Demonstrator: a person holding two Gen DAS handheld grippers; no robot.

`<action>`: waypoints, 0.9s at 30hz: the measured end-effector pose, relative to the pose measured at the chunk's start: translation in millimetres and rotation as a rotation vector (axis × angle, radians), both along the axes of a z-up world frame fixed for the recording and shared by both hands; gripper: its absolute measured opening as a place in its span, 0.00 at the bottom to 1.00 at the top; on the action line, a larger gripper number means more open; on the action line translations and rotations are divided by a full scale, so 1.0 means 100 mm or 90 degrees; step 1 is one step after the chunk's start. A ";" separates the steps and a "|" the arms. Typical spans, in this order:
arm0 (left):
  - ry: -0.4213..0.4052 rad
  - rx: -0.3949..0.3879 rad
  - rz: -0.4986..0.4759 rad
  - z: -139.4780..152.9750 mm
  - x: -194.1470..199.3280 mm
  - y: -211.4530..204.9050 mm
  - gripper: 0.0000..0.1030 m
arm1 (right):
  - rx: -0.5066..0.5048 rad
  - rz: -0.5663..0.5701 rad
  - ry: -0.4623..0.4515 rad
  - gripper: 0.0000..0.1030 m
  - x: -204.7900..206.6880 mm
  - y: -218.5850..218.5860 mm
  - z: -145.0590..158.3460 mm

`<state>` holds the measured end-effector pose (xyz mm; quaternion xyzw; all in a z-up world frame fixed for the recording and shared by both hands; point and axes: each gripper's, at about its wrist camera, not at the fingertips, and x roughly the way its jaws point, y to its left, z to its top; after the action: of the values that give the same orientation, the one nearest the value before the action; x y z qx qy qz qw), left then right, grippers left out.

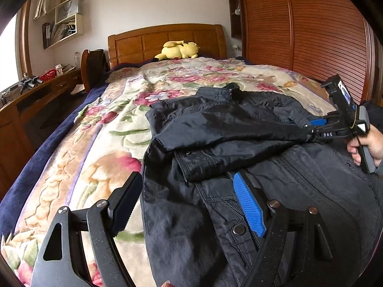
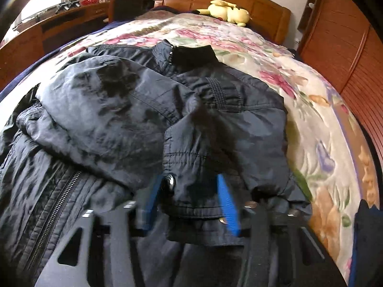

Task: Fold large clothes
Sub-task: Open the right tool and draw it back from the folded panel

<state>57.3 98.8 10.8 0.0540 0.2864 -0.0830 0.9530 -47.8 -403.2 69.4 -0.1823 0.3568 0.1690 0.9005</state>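
Observation:
A large black jacket [image 1: 239, 148] lies on the floral bedspread [image 1: 100, 143], collar toward the headboard, one sleeve folded across its front. My left gripper [image 1: 189, 191] is open over the jacket's left edge, one finger above the bedspread, the blue-padded one above the fabric. My right gripper [image 1: 313, 129] holds the end of the other sleeve at the right. In the right wrist view the jacket [image 2: 119, 119] fills the middle, and the right gripper [image 2: 189, 198] has the sleeve cuff [image 2: 191, 191] between its blue pads; the view is blurred.
A yellow plush toy [image 1: 178, 50] lies by the wooden headboard [image 1: 167, 40]. A wooden wardrobe [image 1: 311, 35] stands along the right side of the bed. A desk [image 1: 36, 95] with clutter and a chair [image 1: 93, 67] stand at the left.

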 end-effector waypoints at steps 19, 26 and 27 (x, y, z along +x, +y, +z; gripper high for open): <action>-0.002 0.002 0.000 -0.01 0.00 0.03 0.77 | 0.075 -0.190 -0.068 0.49 0.49 -0.66 0.37; -0.015 0.003 0.002 0.04 -0.11 0.10 0.77 | 0.123 -0.122 -0.068 0.49 -0.18 -0.79 0.24; -0.015 0.007 0.005 0.05 -0.12 0.10 0.77 | 0.123 -0.109 -0.070 0.49 -0.31 -0.82 0.23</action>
<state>44.8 109.1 15.5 0.0589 0.2759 -0.0773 0.9563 -78.7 -485.0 92.9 -0.0729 0.3030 0.1144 0.9433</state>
